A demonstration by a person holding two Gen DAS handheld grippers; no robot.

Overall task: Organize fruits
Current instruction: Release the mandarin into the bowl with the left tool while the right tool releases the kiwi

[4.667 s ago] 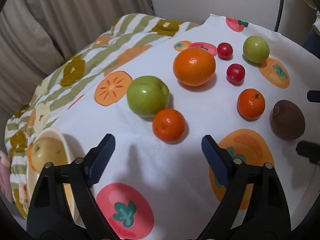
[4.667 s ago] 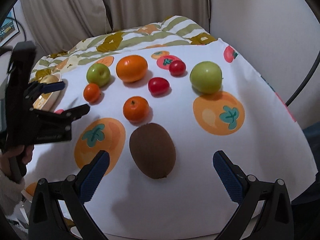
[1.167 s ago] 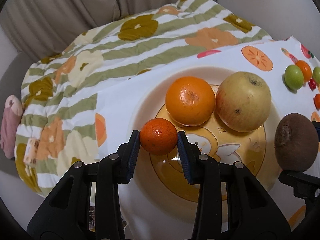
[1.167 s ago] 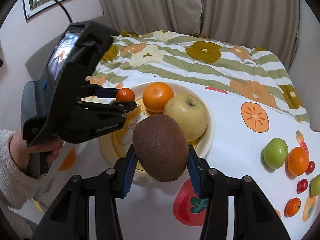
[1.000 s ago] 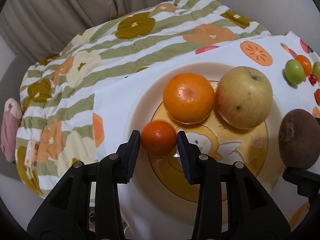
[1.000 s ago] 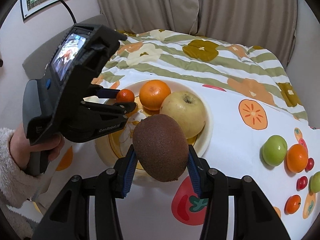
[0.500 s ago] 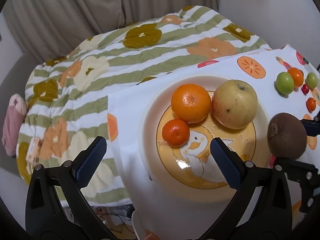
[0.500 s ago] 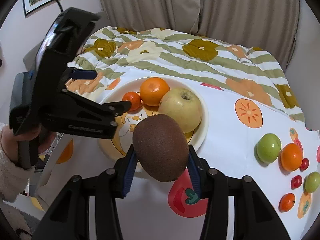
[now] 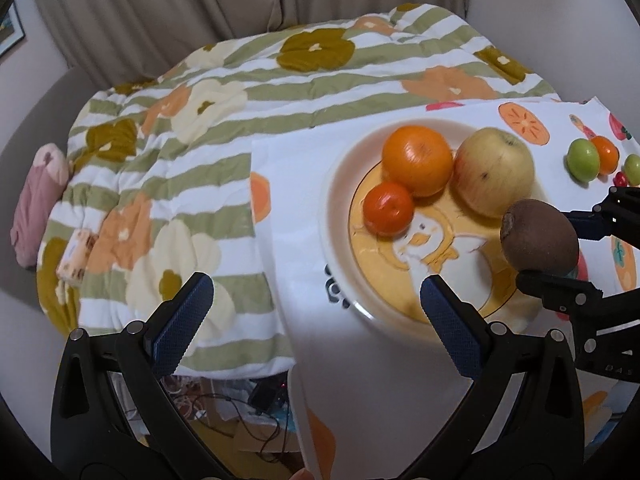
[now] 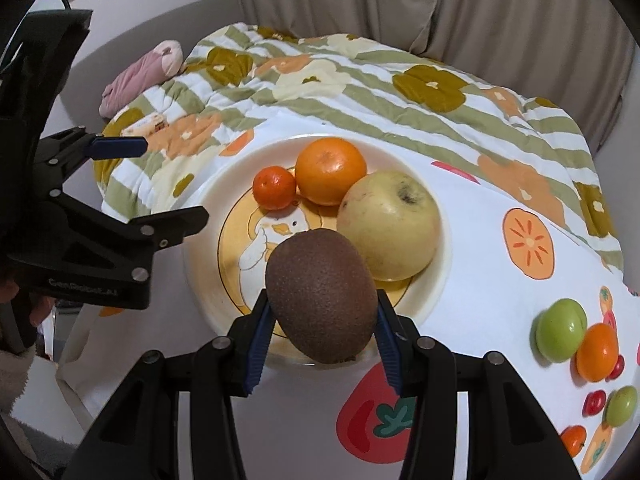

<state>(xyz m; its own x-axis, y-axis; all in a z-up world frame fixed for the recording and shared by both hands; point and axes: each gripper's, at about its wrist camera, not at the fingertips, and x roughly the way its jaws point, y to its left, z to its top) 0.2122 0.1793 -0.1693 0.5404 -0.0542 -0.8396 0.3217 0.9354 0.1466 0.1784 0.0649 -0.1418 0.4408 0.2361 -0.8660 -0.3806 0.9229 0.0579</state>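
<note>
A cream plate (image 9: 340,184) (image 10: 208,216) with a yellow duck picture holds a small mandarin (image 9: 387,209) (image 10: 274,187), a large orange (image 9: 418,160) (image 10: 331,170) and a yellow apple (image 9: 494,176) (image 10: 390,226). My right gripper (image 10: 322,334) is shut on a brown kiwi (image 10: 322,296) (image 9: 538,238), held just above the plate's near rim. My left gripper (image 9: 316,316) is open and empty, pulled back to the left of the plate; it also shows at the left of the right wrist view (image 10: 156,184).
A white fruit-print cloth (image 10: 500,240) lies over a striped floral quilt (image 9: 180,160). Several loose fruits lie to the right: a green apple (image 10: 560,330), an orange (image 10: 598,352), cherry tomatoes (image 10: 594,404). A pink bundle (image 9: 38,196) lies at the quilt's left edge.
My left gripper let go of the small mandarin on the plate, opened and drew back to the left. My right gripper carried the kiwi closer over the plate.
</note>
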